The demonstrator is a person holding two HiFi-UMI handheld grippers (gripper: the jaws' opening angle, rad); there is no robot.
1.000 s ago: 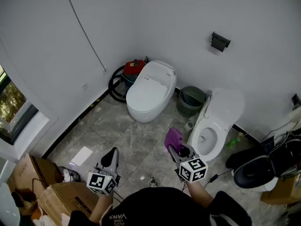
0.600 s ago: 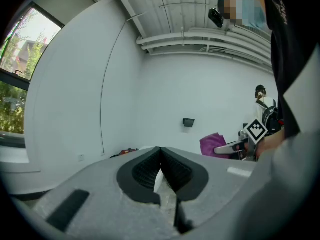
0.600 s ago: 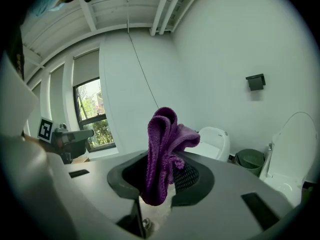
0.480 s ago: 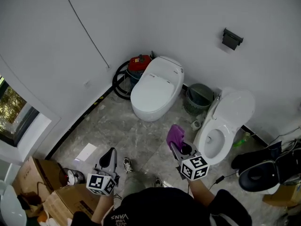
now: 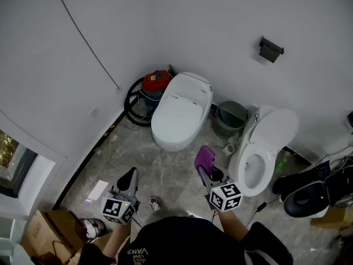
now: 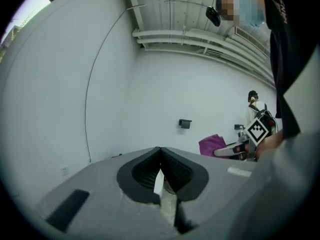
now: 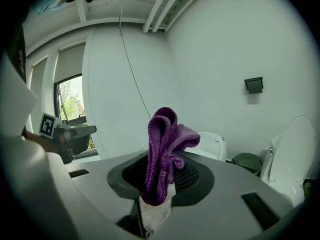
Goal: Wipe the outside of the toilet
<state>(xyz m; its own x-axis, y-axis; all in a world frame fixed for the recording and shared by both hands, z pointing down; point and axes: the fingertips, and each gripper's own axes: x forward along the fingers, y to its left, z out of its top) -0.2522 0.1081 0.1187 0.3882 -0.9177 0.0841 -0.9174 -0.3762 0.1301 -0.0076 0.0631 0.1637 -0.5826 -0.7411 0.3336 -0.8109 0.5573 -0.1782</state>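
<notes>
Approach step; wiping is not yet begun. A bunched purple knitted cloth (image 7: 165, 144) is clamped in the right gripper (image 5: 211, 176) fingers. The left gripper (image 5: 128, 182) fingers are pressed together, with nothing held. The cloth is held clear of the open-lidded white toilet (image 5: 259, 159) just beyond and the closed white toilet (image 5: 179, 112) farther off. Next, the cloth is to be brought onto an outer shell. Which toilet is meant cannot be told, and the open one's base is hidden under its bowl.

Two toilets (image 5: 179, 112) (image 5: 274, 130), one purple cloth (image 5: 204, 159), one green bin (image 5: 229, 118), one red canister (image 5: 156, 81)

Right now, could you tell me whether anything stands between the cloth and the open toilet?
Nothing visible does: the purple cloth, clamped in the right gripper, sits in open air just left of the open toilet.
</notes>
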